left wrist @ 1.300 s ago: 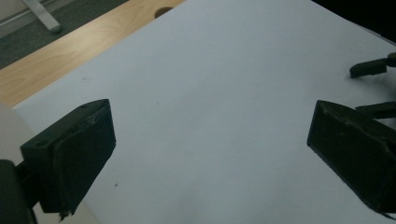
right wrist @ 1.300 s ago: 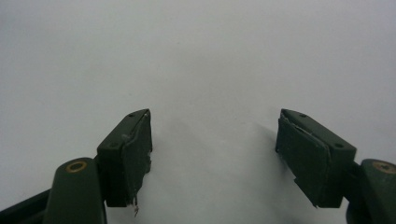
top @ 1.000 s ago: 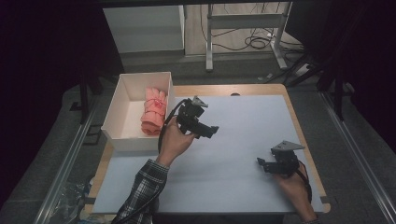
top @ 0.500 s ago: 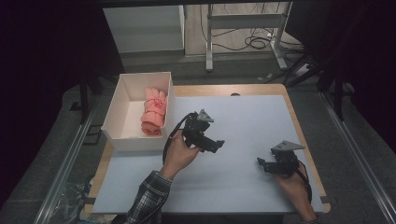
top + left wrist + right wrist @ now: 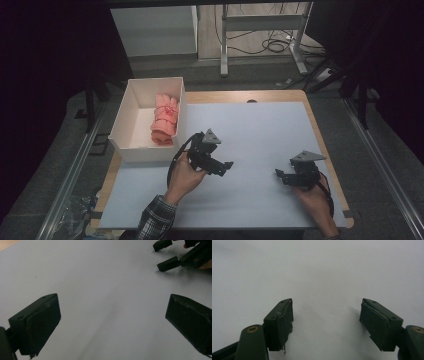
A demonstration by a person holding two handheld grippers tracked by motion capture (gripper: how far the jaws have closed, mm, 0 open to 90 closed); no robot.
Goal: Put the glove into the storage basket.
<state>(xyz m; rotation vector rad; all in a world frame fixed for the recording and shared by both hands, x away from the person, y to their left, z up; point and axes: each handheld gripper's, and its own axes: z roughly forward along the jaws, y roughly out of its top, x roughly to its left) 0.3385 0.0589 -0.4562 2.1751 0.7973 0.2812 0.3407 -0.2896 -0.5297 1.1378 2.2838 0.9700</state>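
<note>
White box (image 5: 131,122) at table's (image 5: 270,130) far-left corner in high view, rolled pink towel (image 5: 165,119) inside along its right wall. Left gripper (image 5: 224,166) just right of box, right gripper (image 5: 278,173) well right. Left gripper view: jaws wide apart over grey tabletop (image 5: 105,285), right gripper (image 5: 165,255) ahead. Right gripper view: jaws spread, nothing held.

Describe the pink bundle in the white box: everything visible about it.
The pink cloth bundle looks like soft salmon-pink fabric rolled into a lumpy log, with a small darker red mark near its far end. It lies lengthwise on the floor of the open white box, against the box's right wall, running from near the back towards the front. Nothing grips it.
</note>
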